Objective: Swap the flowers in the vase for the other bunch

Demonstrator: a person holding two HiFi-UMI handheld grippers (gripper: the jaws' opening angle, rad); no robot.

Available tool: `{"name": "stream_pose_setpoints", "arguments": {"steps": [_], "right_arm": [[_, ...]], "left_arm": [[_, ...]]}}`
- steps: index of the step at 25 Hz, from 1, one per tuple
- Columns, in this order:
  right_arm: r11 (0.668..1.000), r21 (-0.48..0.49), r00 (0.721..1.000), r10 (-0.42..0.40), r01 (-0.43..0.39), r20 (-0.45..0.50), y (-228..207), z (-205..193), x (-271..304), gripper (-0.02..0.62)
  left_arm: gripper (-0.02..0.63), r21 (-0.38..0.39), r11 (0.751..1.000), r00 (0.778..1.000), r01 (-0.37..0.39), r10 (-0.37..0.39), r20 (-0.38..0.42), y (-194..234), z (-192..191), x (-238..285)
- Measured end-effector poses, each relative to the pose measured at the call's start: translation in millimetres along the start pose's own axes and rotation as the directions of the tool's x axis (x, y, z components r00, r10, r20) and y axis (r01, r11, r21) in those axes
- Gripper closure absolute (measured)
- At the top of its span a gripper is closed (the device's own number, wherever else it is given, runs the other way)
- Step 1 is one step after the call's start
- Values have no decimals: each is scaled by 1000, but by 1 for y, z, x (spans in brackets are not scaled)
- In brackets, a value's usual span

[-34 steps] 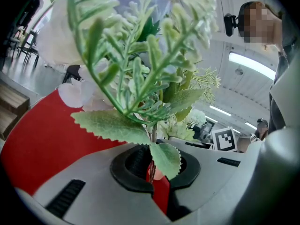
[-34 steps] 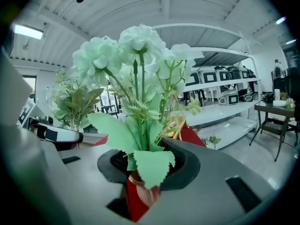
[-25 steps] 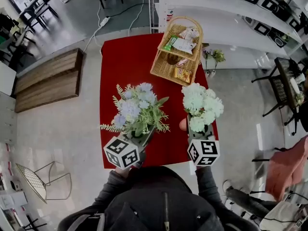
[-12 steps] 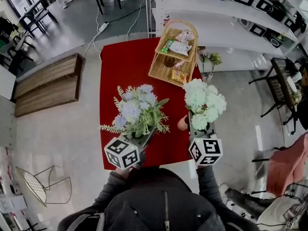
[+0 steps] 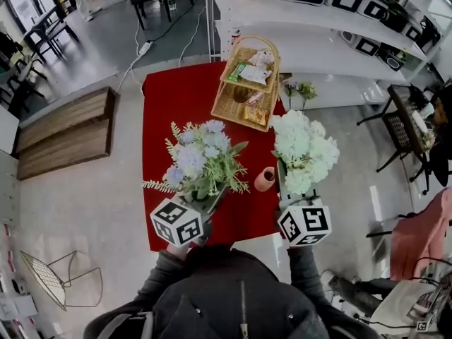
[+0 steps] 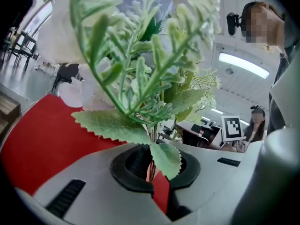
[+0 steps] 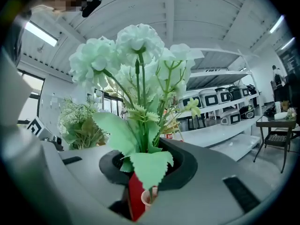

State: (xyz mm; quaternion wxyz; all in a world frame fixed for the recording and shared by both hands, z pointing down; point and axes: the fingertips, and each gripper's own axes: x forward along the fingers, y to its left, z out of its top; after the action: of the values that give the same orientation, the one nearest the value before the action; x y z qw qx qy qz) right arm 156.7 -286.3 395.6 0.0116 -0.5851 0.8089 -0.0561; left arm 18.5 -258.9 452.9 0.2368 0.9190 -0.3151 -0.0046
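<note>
A small pink vase (image 5: 265,179) stands on the red table (image 5: 169,104), its mouth uncovered. My right gripper (image 5: 290,193) is shut on the stems of a white flower bunch (image 5: 302,149) and holds it upright, above and just right of the vase. In the right gripper view the white flower bunch (image 7: 136,55) rises from between the jaws of my right gripper (image 7: 140,171), and the vase (image 7: 148,198) shows below them. My left gripper (image 5: 209,202) is shut on the stems of a lavender bunch with green fern leaves (image 5: 201,157), upright over the table's front left. The lavender bunch (image 6: 140,55) fills the left gripper view.
A wicker basket (image 5: 248,83) with snack packets sits at the table's back right. White shelving (image 5: 318,41) with appliances runs behind and to the right. Wooden benches (image 5: 63,129) lie on the floor at the left, a wire chair (image 5: 53,277) at the lower left.
My right gripper has risen with the white bunch, so the vase, half hidden behind the flowers before, now stands uncovered. The left gripper and its bunch have lifted slightly.
</note>
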Motion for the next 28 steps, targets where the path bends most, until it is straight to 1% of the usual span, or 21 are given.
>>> {"name": "stream_pose_setpoints", "arguments": {"steps": [8, 12, 16, 23, 28], "right_arm": [[1000, -6, 994, -7, 7, 109, 9, 36, -16, 506], [1000, -11, 990, -20, 22, 143, 11, 49, -29, 506], [998, -25, 986, -53, 58, 159, 11, 58, -47, 506], [991, -16, 979, -127, 131, 157, 6, 53, -85, 506], [978, 8, 972, -207, 207, 115, -4, 25, -116, 506]], "left_arm": [[581, 13, 999, 999, 31, -31, 16, -10, 6, -2], [581, 13, 999, 998, 51, -51, 20, -14, 8, -2], [581, 15, 997, 996, 81, -82, 23, -24, 9, -3], [581, 42, 990, 991, 135, -135, 7, -44, 4, -5], [581, 65, 985, 987, 162, -161, -19, -62, -5, -12]]}}
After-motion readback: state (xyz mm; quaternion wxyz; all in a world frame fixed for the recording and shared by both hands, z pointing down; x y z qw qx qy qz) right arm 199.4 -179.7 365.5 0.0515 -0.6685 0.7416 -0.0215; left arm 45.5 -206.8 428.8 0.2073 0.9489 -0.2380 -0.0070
